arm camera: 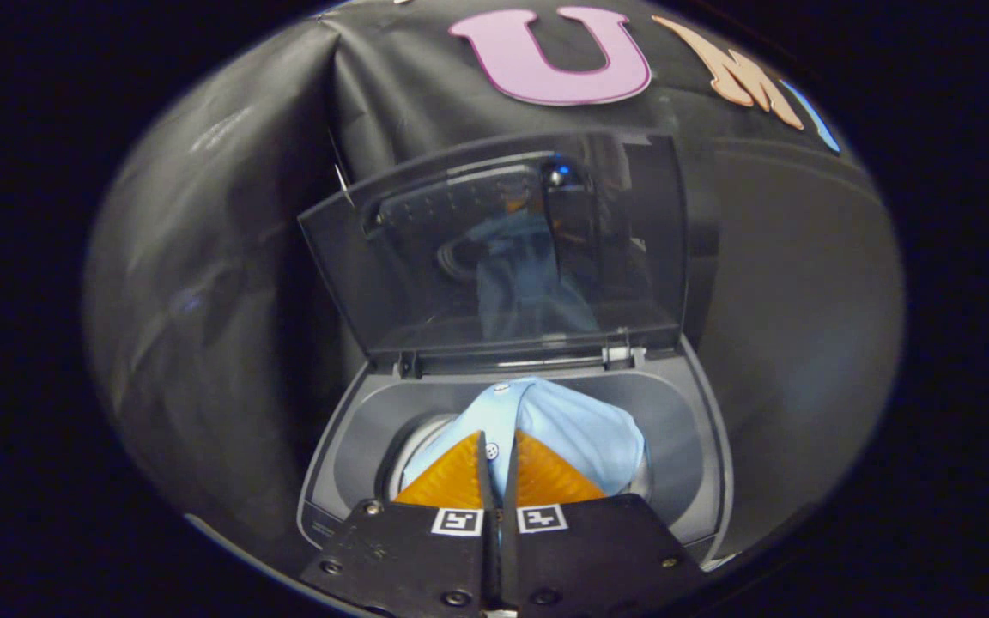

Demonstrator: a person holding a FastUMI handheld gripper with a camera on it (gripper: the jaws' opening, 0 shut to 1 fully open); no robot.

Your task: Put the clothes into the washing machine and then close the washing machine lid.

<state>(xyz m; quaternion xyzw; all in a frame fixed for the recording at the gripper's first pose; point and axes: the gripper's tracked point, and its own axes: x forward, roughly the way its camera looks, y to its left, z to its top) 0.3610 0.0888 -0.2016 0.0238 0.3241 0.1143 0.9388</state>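
Gripper view, and I count one washing machine point(700, 463), one lid point(494, 249), one shirt point(580, 429) and one gripper point(499, 459). The machine is a top-loader with a grey rim around its round tub opening, standing against the black cloth wall. Its lid is a dark, see-through panel, hinged at the back edge and standing raised, tilted back toward the wall. I can see a pale blue reflection of the shirt in the panel.

The shirt is light blue with small white buttons along its front edge. It sits bunched in the tub opening, its top rising about level with the rim, just ahead of and beyond my fingers.

The jaws are nearly together, with only a thin slit between the two fingers. A strip of the shirt's buttoned edge runs down into that slit, and one button shows right at the gap. I think both fingers are pinching the cloth, though the contact itself is partly hidden, so I cannot be fully sure. The fingertips hang over the near part of the tub opening.
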